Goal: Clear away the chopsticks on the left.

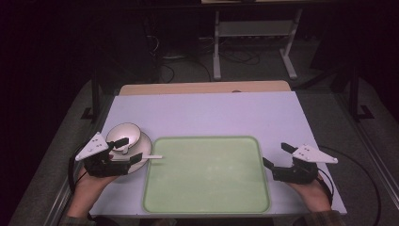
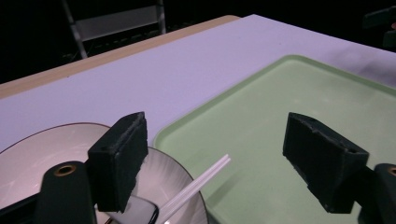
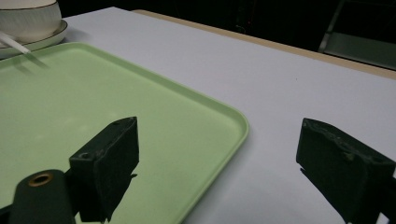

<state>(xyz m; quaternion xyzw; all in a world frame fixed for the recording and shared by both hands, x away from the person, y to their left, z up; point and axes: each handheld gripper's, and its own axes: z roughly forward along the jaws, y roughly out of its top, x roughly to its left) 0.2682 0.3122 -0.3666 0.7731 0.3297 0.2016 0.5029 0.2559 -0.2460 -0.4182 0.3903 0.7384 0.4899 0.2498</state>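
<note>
From the high view, the left gripper (image 1: 126,149) hangs over one plate (image 1: 141,162) bearing one bowl (image 1: 126,133), jaws wide, holding nothing; one white stick (image 1: 151,157) pokes out beneath. Its own view shows the stick (image 2: 196,189) below the spread jaws. The right gripper (image 3: 224,168) gapes empty beside the single green tray (image 3: 70,107).

Plate (image 2: 37,154) cut off at bottom edge; left claw (image 1: 126,150) hides part of bowl (image 1: 126,135).
</note>
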